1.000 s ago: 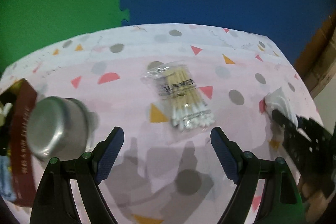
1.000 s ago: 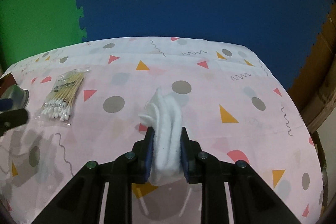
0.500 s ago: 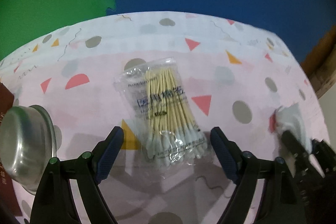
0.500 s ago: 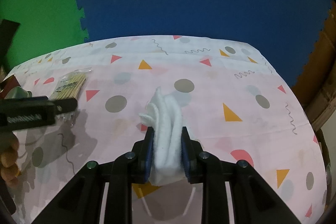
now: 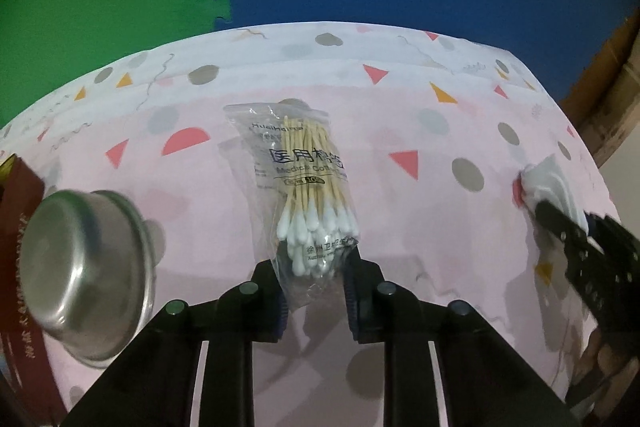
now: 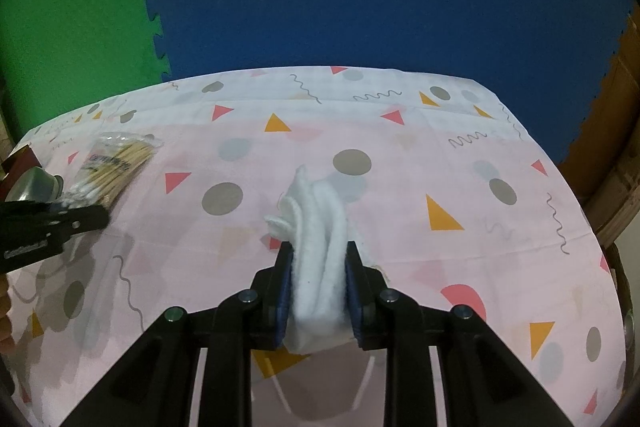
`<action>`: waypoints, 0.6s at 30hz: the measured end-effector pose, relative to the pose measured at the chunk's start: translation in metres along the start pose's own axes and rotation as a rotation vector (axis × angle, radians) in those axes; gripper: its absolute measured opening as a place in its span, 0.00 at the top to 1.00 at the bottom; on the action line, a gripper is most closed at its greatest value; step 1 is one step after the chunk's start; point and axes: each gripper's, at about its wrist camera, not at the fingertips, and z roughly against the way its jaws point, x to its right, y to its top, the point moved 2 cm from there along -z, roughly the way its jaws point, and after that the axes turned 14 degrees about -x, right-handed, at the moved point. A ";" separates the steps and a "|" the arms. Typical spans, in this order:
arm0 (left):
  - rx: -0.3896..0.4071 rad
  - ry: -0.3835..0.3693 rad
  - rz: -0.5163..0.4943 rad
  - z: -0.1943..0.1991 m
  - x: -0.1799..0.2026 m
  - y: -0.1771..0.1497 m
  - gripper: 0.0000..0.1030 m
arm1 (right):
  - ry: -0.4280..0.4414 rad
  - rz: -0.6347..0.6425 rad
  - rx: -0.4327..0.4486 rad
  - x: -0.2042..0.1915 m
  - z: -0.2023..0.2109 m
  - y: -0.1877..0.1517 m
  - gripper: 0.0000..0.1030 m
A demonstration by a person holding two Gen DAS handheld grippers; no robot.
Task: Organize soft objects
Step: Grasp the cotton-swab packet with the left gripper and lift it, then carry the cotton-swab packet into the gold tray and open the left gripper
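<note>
Left gripper (image 5: 314, 293), jaws just closed, clamped on the near end of a clear plastic bag of wooden cotton swabs (image 5: 304, 195) lying on the pink patterned tablecloth (image 5: 420, 211). An upturned steel bowl (image 5: 86, 283) sits left of it. Right gripper (image 6: 319, 287) clamped on a folded stack of white fleecy cloth pads (image 6: 318, 247), its tip resting on the cloth.

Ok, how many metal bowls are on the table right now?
1: the metal bowl sits at the table's left, beside the bag of cotton swabs. Others may be out of view.
</note>
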 end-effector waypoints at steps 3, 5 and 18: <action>-0.003 0.005 -0.013 0.007 -0.001 -0.009 0.81 | 0.001 -0.001 0.000 0.000 0.000 0.000 0.75; 0.009 0.017 -0.019 0.014 -0.001 -0.014 0.81 | 0.003 -0.002 0.000 0.000 0.000 0.000 0.75; 0.073 0.103 -0.021 0.075 -0.004 -0.049 0.81 | 0.001 -0.001 0.000 0.000 0.000 0.000 0.75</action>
